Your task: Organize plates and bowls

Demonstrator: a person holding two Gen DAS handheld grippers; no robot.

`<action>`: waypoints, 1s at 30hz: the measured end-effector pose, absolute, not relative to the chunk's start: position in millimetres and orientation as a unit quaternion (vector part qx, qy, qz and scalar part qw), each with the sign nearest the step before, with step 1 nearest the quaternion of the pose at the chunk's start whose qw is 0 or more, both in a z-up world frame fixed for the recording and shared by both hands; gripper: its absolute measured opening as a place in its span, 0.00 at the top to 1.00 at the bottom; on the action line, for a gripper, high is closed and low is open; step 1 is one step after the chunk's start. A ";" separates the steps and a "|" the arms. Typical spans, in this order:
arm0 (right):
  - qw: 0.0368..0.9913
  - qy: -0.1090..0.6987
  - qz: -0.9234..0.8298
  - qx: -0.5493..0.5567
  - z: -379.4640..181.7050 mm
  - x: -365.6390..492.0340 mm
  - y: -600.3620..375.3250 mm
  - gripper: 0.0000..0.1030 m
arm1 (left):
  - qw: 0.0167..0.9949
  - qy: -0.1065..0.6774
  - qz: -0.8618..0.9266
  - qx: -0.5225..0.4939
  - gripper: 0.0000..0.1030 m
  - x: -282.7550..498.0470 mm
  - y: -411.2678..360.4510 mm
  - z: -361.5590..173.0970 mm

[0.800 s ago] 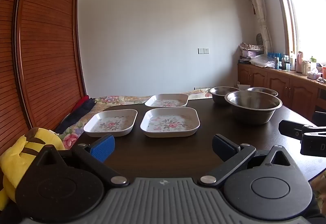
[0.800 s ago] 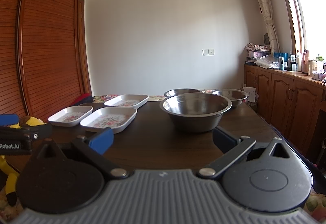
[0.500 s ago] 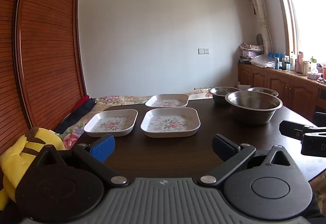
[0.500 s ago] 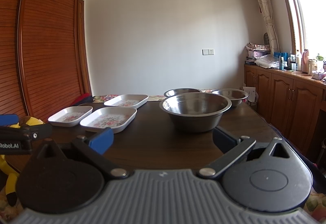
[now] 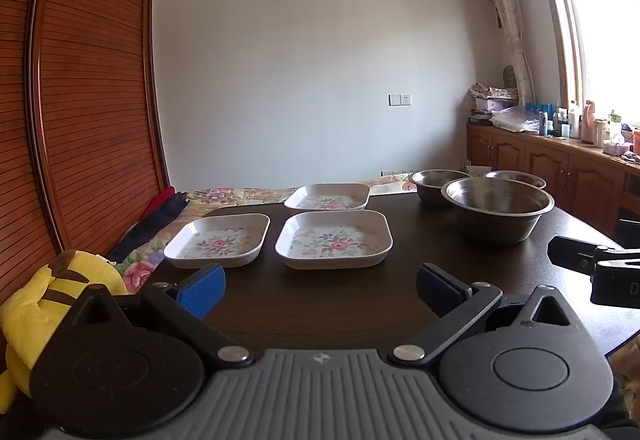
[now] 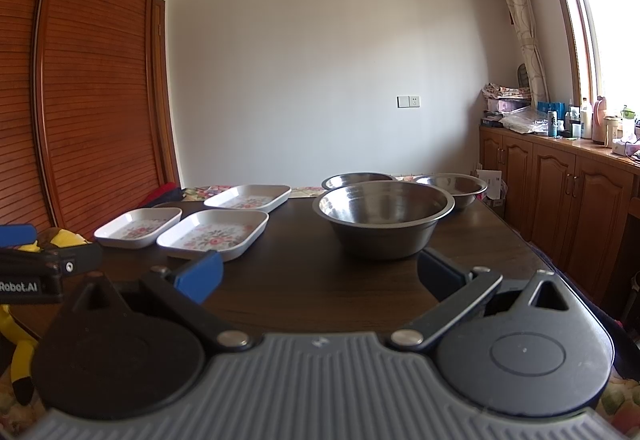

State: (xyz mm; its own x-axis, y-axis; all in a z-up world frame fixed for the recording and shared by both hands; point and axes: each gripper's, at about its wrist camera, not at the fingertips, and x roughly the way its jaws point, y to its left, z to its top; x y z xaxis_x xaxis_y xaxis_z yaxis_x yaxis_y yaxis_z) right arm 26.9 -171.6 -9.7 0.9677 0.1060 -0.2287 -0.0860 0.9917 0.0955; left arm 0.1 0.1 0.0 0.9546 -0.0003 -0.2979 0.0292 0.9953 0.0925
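Three white square plates with flower prints lie on the dark table (image 5: 320, 304): a near-left plate (image 5: 218, 240), a near-middle plate (image 5: 334, 238) and a far plate (image 5: 328, 196). Three steel bowls stand to their right: a large bowl (image 5: 498, 207) in front, two smaller bowls (image 5: 438, 181) (image 5: 514, 177) behind. My left gripper (image 5: 320, 286) hangs open just short of the near-middle plate, holding nothing. My right gripper (image 6: 320, 274) is open in front of the large bowl (image 6: 384, 217), also holding nothing.
A yellow plush toy (image 5: 48, 288) sits at the table's left corner, beside a flowered cloth (image 5: 224, 195). A wooden slatted wardrobe (image 5: 80, 99) fills the left wall. Wooden cabinets (image 6: 560, 191) with bottles on top run along the right under the window.
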 end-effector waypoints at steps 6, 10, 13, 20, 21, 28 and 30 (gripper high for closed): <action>0.991 0.119 0.049 0.043 -12.0 27.2 -171.2 0.00 | 0.987 0.153 -0.008 0.048 0.00 3.0 1.2 1.3; 0.990 0.123 0.050 0.042 -13.9 28.7 -171.4 0.00 | 0.986 0.157 -0.008 0.048 0.00 4.3 1.8 -2.1; 0.990 0.124 0.049 0.040 -13.9 30.1 -170.4 0.00 | 0.986 0.161 -0.009 0.047 0.00 5.1 2.0 -4.7; 0.987 0.142 0.054 0.042 -17.4 38.5 -169.0 0.00 | 0.983 0.176 -0.011 0.046 0.00 10.0 4.1 -8.6; 0.987 0.144 0.056 0.043 -17.9 39.8 -168.9 0.00 | 0.983 0.178 -0.011 0.045 0.00 10.4 4.5 -9.4; 0.985 0.148 0.075 0.035 -14.9 47.7 -166.4 0.00 | 0.980 0.192 -0.024 0.047 0.00 14.6 4.9 -13.6; 0.985 0.147 0.082 0.031 -11.7 50.2 -165.2 0.00 | 0.979 0.196 -0.027 0.047 0.00 16.4 6.3 -13.4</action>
State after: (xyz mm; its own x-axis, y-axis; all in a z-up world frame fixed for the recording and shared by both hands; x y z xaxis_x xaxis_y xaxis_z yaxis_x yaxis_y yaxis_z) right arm 50.2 -165.2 -11.7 0.9432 0.1707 -0.2852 -0.1524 0.9846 0.0852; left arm 16.4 6.3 -13.4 0.9221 -0.0342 -0.3855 0.0711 0.9941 0.0817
